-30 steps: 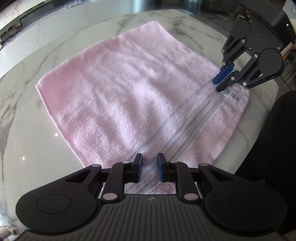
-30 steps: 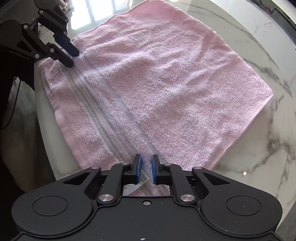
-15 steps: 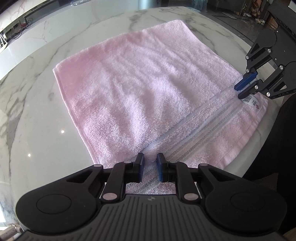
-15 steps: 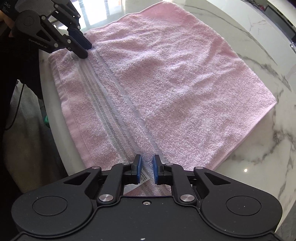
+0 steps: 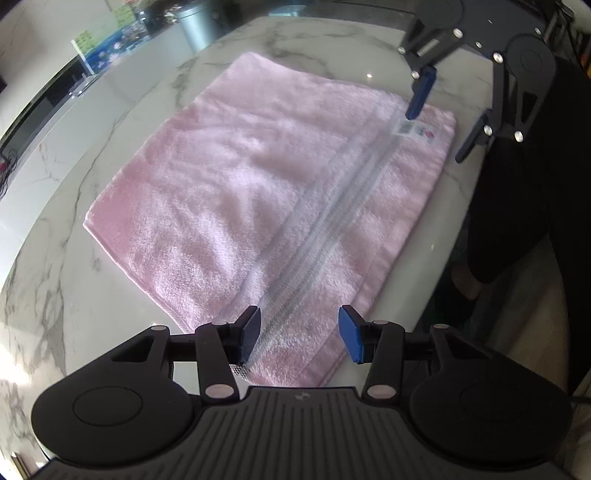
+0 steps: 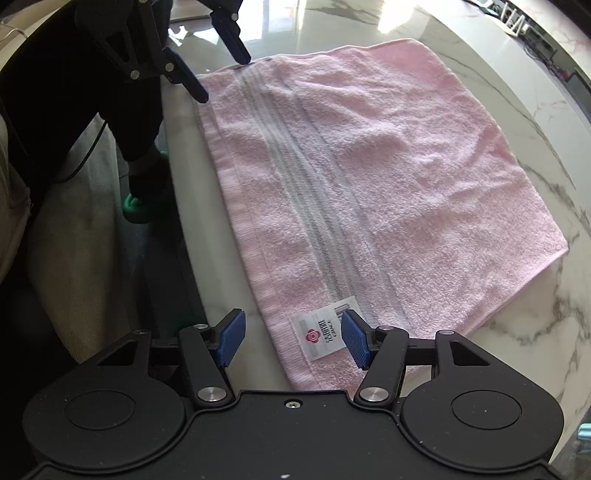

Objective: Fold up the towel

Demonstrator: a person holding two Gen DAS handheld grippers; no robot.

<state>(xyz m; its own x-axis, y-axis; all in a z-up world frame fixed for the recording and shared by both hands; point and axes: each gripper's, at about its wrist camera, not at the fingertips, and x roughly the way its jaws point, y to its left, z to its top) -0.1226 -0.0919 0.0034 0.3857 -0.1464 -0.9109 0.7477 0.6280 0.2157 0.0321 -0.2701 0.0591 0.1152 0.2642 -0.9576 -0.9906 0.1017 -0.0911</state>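
Bright daylight, tabletop (image 6: pixel 373 14) glare (fisheye-warped edges).

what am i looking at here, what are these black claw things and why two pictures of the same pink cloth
The black claws are two hand-held grippers; a person holds one in each hand, with no robot arm. Each carries a fisheye camera looking forward along its fingers, hence two pictures of one scene.

In the left wrist view, the left gripper fills the bottom edge and the right gripper shows at the top right. The right wrist view is the reverse.

A pink towel lies flat on a white marble table. It has a pale striped band and a sewn label at the corner by the right gripper.

Both grippers are open and hold nothing; each hangs over a near corner of the towel.
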